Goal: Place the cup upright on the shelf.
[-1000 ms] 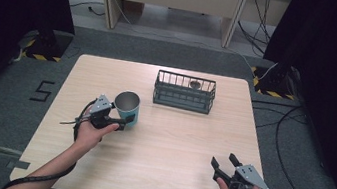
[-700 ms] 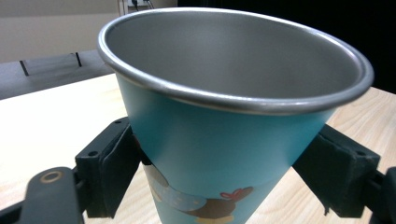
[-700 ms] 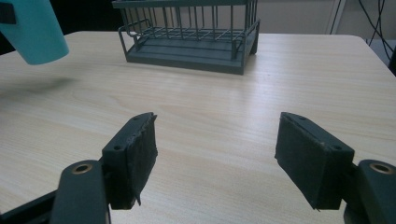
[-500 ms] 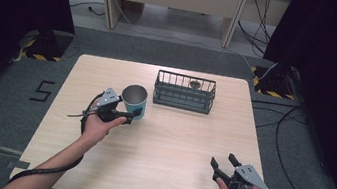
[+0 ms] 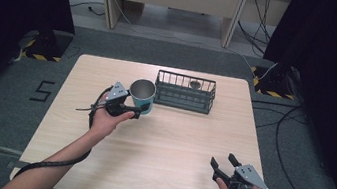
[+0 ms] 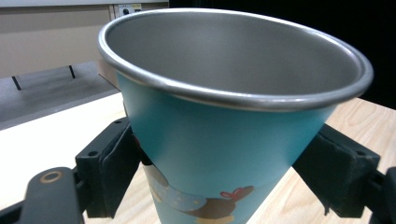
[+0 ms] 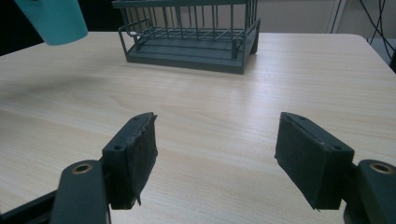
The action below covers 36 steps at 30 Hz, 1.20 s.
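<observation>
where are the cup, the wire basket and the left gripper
cup (image 5: 143,96), high view, on its teal side
wire basket (image 5: 184,98), high view, on its front wall
left gripper (image 5: 134,112), high view, between its fingertips

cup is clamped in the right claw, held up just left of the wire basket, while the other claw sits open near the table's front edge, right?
Not quite: the cup is clamped in the left claw, as the left gripper view shows, with a pad on each side. It is just left of the wire basket, and the right claw sits open near the table's front edge.
</observation>
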Each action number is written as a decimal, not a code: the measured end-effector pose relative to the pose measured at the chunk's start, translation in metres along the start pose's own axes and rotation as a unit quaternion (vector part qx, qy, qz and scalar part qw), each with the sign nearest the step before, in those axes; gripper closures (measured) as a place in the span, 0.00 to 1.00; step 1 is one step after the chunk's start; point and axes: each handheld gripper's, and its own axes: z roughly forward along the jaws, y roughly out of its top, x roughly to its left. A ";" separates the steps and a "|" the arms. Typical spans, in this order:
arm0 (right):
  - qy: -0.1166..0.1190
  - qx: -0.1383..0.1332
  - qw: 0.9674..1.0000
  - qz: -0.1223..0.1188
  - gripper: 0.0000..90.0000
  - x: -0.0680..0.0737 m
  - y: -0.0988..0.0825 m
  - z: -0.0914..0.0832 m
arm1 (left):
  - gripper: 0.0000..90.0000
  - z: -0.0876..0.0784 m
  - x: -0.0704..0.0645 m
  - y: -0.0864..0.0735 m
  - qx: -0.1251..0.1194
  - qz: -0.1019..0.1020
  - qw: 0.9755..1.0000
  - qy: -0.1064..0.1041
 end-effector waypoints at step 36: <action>0.001 -0.001 1.000 0.007 0.34 -0.002 -0.001 -0.001 | 0.19 0.072 -0.007 0.043 -0.015 -0.003 1.000 0.007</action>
